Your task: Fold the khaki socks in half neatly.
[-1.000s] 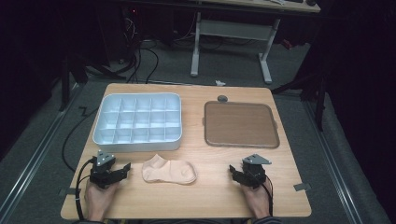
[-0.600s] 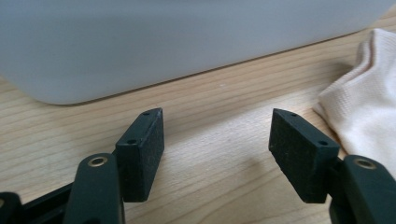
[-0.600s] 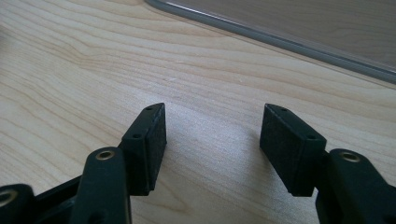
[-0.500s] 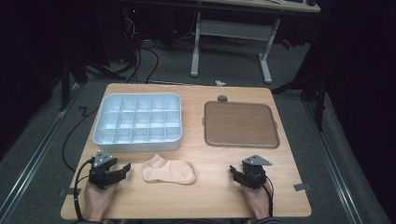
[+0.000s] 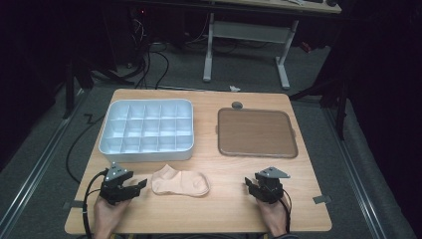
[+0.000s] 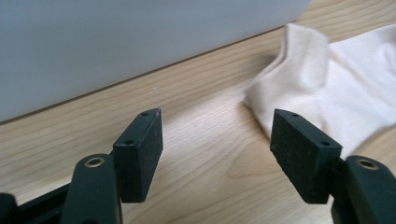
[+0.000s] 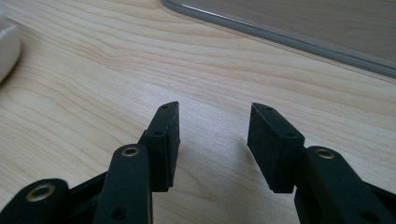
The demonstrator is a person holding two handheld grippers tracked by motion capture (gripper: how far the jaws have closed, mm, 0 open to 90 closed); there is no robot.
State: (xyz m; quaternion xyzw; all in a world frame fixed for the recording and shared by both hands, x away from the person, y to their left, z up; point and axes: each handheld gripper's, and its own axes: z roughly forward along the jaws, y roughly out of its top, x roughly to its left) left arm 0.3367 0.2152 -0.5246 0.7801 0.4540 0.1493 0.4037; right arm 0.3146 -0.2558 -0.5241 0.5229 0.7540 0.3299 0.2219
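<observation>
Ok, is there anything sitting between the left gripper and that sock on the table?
Nothing visible. The left gripper is open just beside the sock, with bare table between them. In the left gripper view the sock lies just past one open jaw, and the divided tray sits off to the side.

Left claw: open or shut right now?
Open. The left claw shows a wide gap between its jaws, bare table between them, the sock just beyond.

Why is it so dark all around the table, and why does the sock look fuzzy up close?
In the high view, light falls on the table while the floor and desks behind stay dim. In the left gripper view, the sock is blurred at its top edge, though the fingers look sharp. In the right gripper view, the brown tray looks soft.
</observation>
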